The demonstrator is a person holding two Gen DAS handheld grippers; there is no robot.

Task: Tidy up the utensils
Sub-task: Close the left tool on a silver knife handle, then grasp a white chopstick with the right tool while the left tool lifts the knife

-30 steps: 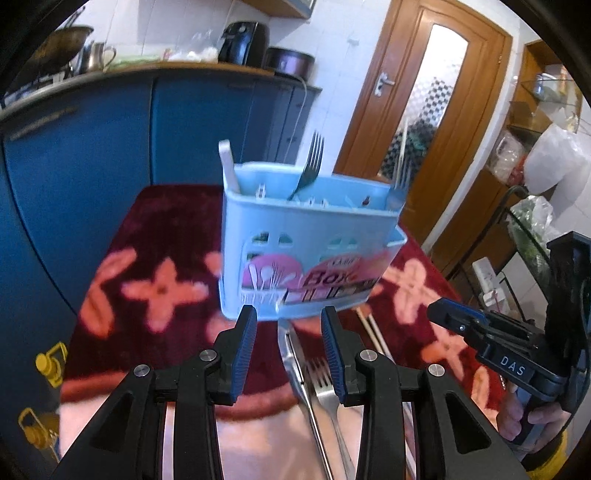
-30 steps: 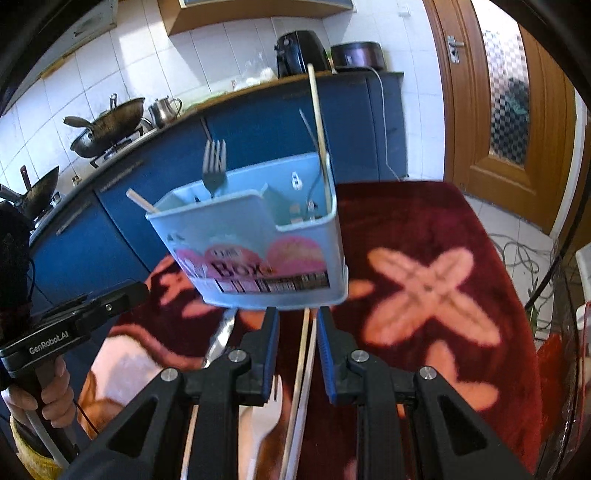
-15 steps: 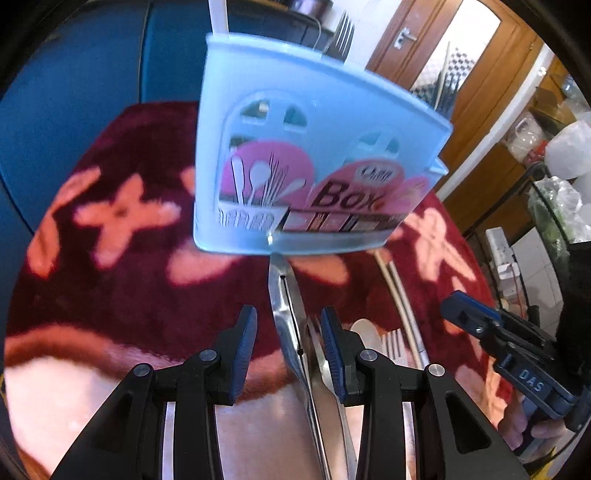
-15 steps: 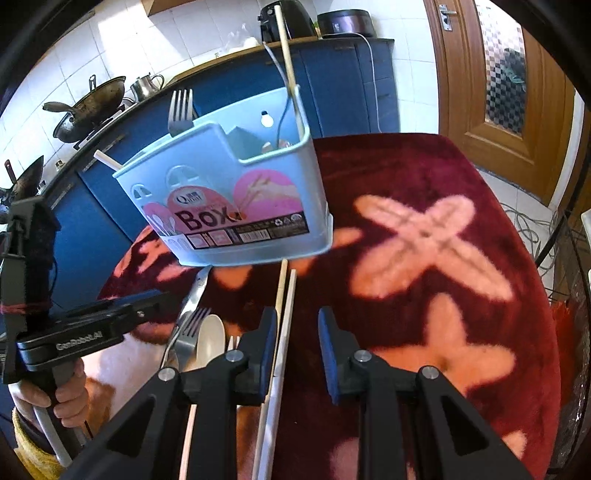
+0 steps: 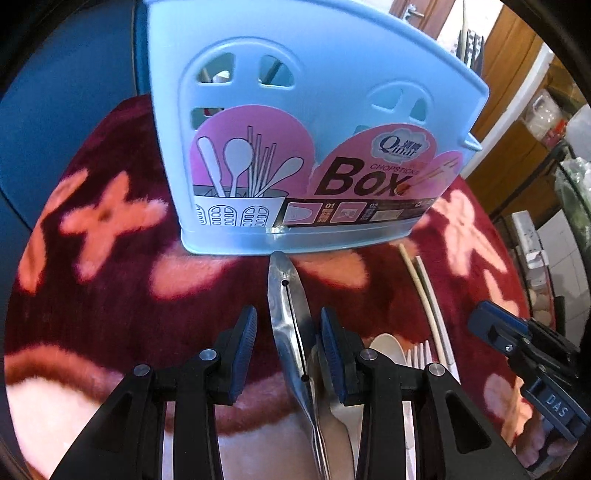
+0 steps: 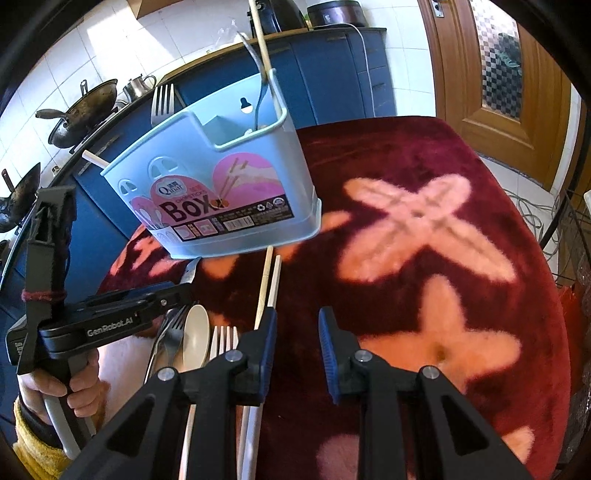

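Note:
A light blue utensil box [image 5: 295, 140] [image 6: 221, 192] stands on the red cloth with a fork [image 6: 162, 103] and a chopstick [image 6: 260, 33] sticking out. In front of it lie a flat steel utensil [image 5: 288, 317], a metal fork [image 6: 173, 328], a white spoon [image 6: 197, 332], a white fork [image 6: 223, 339] and two chopsticks [image 6: 267, 280]. My left gripper [image 5: 288, 347] [image 6: 181, 291] is open and low over the steel utensil, a finger on each side of it. My right gripper [image 6: 297, 332] [image 5: 517, 350] is open with nothing between its fingers. The chopsticks run just beside its left finger [image 6: 267, 332].
The table wears a dark red cloth with pink flowers [image 6: 424, 221]. Blue cabinets [image 6: 332, 74] with woks [image 6: 85, 107] stand behind it and a wooden door [image 6: 498, 74] to the right. A hand [image 6: 74, 387] holds the left gripper's handle.
Both grippers have come down toward the table. The left one tilted downward and now straddles the steel utensil; the box fills more of its view. The right one sits lower beside the chopsticks.

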